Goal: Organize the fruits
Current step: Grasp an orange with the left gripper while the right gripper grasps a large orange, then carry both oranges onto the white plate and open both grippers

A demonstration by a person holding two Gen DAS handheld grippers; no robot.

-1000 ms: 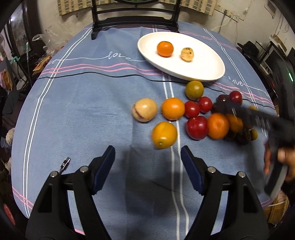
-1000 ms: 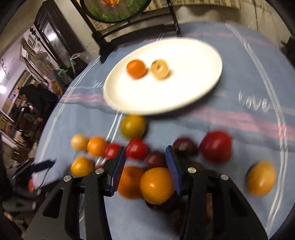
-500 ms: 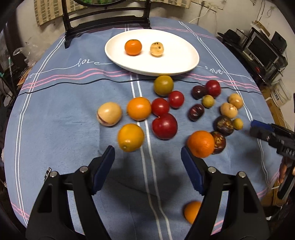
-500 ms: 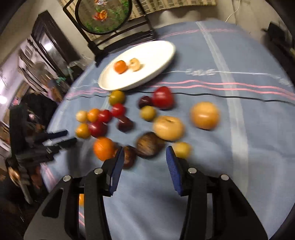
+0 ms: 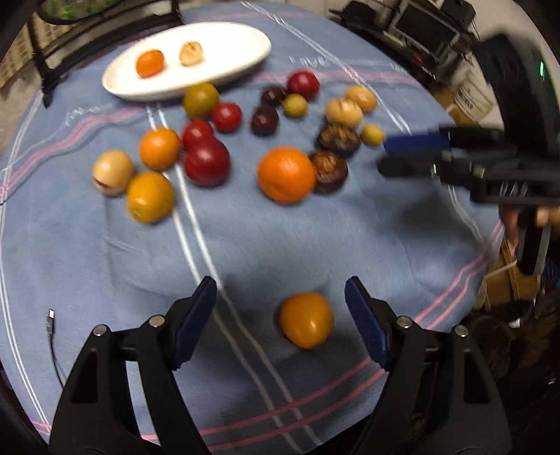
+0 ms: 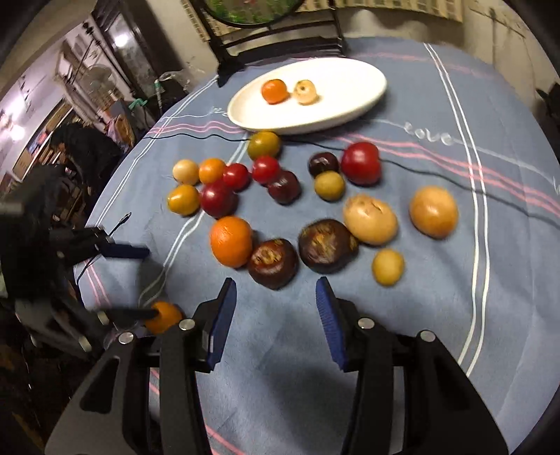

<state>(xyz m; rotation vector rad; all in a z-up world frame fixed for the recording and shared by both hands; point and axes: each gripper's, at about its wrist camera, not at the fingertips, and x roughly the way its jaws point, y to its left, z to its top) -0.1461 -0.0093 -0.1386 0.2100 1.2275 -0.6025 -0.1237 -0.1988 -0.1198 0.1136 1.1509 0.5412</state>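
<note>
Several fruits lie on a blue tablecloth [image 5: 315, 238]. A white oval plate [image 5: 224, 45] at the back holds a small orange [image 5: 149, 63] and a pale fruit [image 5: 191, 53]; the plate also shows in the right wrist view [image 6: 350, 80]. My left gripper [image 5: 280, 315] is open, its jaws either side of a lone orange fruit [image 5: 306, 323] near the table's front edge, not touching it. My right gripper [image 6: 276, 308] is open and empty, just short of two dark brown fruits [image 6: 273, 262] and a large orange [image 6: 231, 241]. It also shows at the right of the left wrist view [image 5: 409, 154].
Red tomatoes [image 5: 206, 164], oranges [image 5: 150, 197], dark plums [image 5: 265, 120] and pale fruits [image 5: 343, 111] are scattered mid-table. A thin cable [image 5: 50, 325] lies at the front left. A black chair [image 6: 276, 31] stands behind the plate. Clutter surrounds the table.
The left gripper has moved right and forward, so the lone orange fruit now sits between its open jaws. The right gripper has swung back toward the fruit cluster.
</note>
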